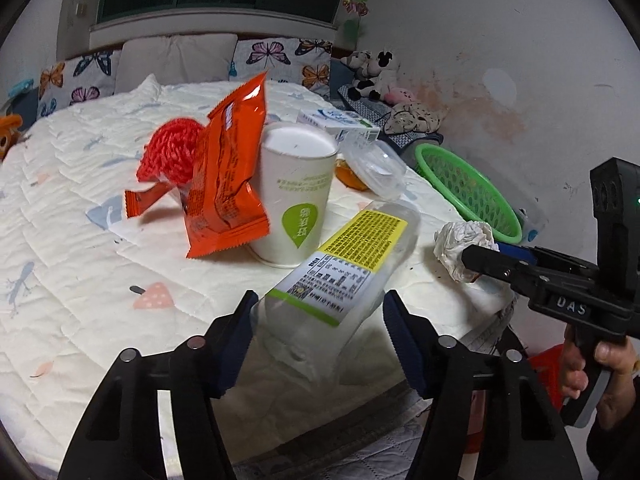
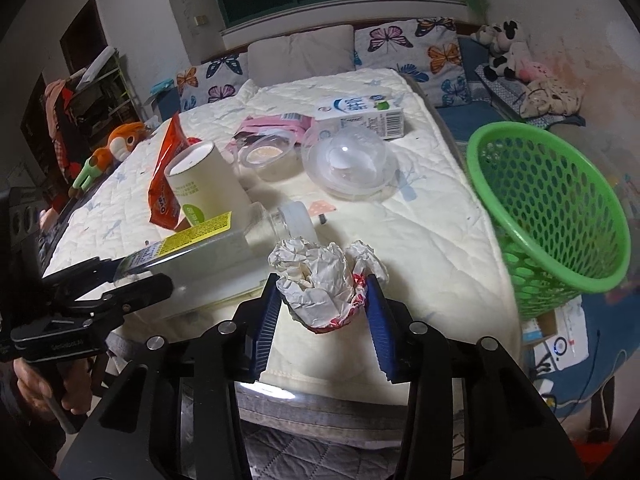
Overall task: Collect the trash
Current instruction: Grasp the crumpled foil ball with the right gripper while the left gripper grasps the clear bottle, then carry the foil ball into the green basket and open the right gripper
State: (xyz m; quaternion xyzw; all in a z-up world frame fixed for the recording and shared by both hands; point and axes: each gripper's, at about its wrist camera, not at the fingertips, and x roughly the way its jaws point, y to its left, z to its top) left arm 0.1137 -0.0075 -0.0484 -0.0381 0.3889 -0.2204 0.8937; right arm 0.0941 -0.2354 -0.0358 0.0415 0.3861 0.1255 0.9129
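Observation:
My left gripper (image 1: 318,314) has its jaws around the base of a clear plastic bottle (image 1: 340,276) with a yellow and white label, lying on the quilted table; the pads touch its sides. My right gripper (image 2: 322,296) is shut on a crumpled white paper wad (image 2: 320,280), which also shows in the left wrist view (image 1: 464,246). A white paper cup (image 1: 296,196) stands behind the bottle, with an orange snack wrapper (image 1: 228,184) leaning on it. A green mesh basket (image 2: 556,208) stands at the table's right edge.
A red mesh ball (image 1: 170,152) lies behind the wrapper. A clear dome lid (image 2: 348,164), a small plastic tub (image 2: 266,156), a pink packet (image 2: 280,122) and a milk carton (image 2: 360,114) lie further back. Cushions and stuffed toys (image 2: 508,52) line the sofa beyond.

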